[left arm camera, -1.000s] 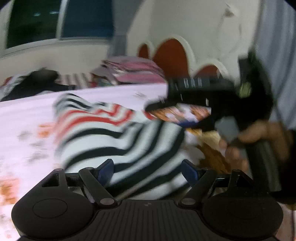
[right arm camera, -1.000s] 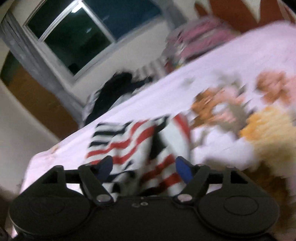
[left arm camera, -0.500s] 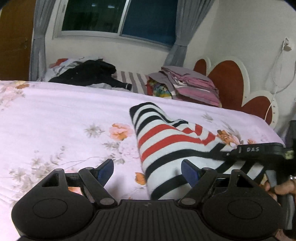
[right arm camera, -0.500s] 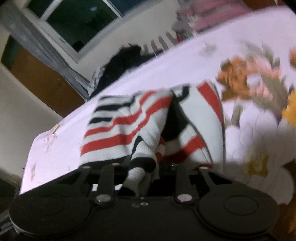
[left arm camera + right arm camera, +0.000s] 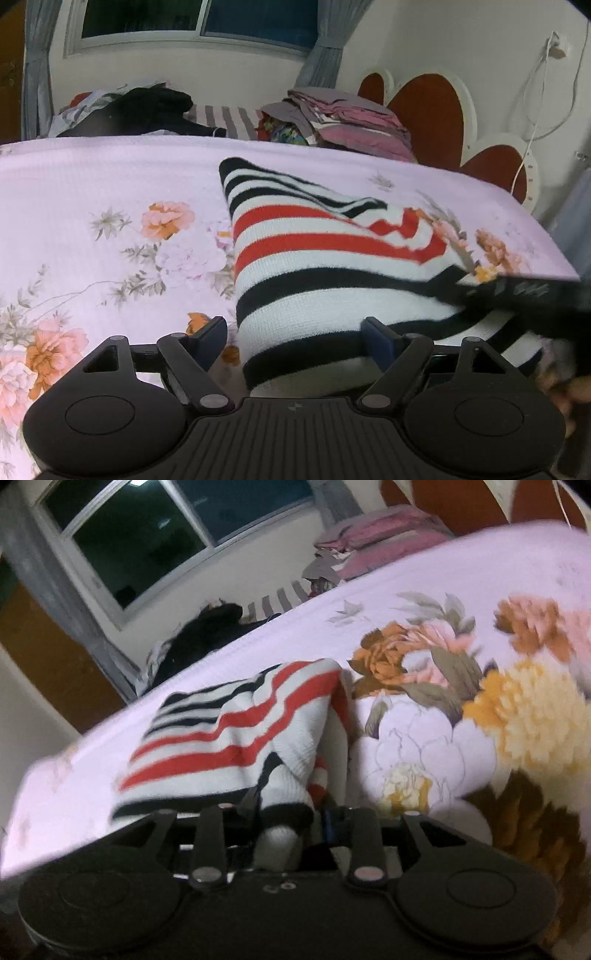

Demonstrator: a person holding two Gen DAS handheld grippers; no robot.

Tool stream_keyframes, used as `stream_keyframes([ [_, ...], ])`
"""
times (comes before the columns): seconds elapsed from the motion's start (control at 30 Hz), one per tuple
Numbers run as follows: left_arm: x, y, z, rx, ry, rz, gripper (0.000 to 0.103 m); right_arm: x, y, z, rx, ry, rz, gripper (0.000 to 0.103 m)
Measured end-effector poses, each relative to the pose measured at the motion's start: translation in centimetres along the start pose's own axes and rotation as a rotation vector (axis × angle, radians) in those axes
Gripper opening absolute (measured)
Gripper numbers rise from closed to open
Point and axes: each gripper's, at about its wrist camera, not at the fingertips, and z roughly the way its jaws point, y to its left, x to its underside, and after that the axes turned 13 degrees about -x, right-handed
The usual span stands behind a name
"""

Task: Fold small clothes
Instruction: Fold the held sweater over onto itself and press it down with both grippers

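Observation:
A white knit garment with red and black stripes [image 5: 317, 266] lies on the pink floral bedsheet [image 5: 92, 192]. My left gripper [image 5: 295, 338] is open, its fingers astride the garment's near edge. My right gripper [image 5: 284, 819] is shut on a bunched corner of the same garment [image 5: 229, 734] and lifts it a little off the sheet. The right gripper also shows in the left wrist view [image 5: 535, 295] at the garment's right edge, blurred.
A stack of folded pink and grey clothes [image 5: 347, 118] and a dark heap of clothes [image 5: 147, 107] lie at the far side of the bed. A red and white headboard [image 5: 436, 118] stands at the right. The bed's right edge [image 5: 546, 240] is close.
My right gripper closed on the garment's corner and holds it raised. My left gripper drew back to the garment's near edge and stayed open.

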Motion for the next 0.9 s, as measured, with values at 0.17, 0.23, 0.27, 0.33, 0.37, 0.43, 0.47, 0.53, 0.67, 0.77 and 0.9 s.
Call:
stream_keyframes([
  [0.17,0.1,0.6,0.4,0.005,0.006,0.013,0.083,0.8,-0.3,-3.5,-0.035,0.017,0.014,0.042],
  [0.23,0.1,0.9,0.3,0.003,0.009,0.017,0.084,1.6,-0.5,-4.7,-0.045,0.033,0.019,0.042],
  [0.27,0.2,1.0,0.4,0.003,0.011,0.017,0.085,2.1,-0.6,-5.1,-0.044,0.039,0.021,0.042],
  [0.33,0.4,1.1,0.4,0.002,0.011,0.023,0.085,3.0,-0.8,-5.7,-0.04,0.044,0.043,0.042],
  [0.37,0.5,1.1,0.5,-0.001,0.008,0.03,0.085,3.3,-0.9,-6.1,-0.045,0.036,0.056,0.041],
  [0.43,0.7,1.2,0.6,-0.003,0.012,0.036,0.085,3.8,-1.2,-6.4,-0.06,0.021,0.086,0.03],
  [0.47,0.8,1.3,0.7,-0.001,0.018,0.032,0.085,4.2,-1.2,-6.3,-0.062,0.023,0.094,0.023],
  [0.53,0.9,1.6,0.9,-0.005,0.024,0.027,0.085,4.6,-1.2,-5.8,-0.069,0.03,0.112,0.019],
  [0.67,0.9,1.9,1.0,-0.009,0.016,0.067,0.085,5.2,-2.3,-5.1,-0.137,0.022,0.211,0.017],
  [0.77,1.3,2.1,1.2,-0.004,0.027,0.061,0.085,5.8,-4.2,-4.7,-0.127,0.032,0.241,0.015],
  [0.9,1.3,2.1,1.0,-0.015,0.029,0.071,0.085,5.7,-3.7,-5.3,-0.125,0.031,0.219,0.019],
])
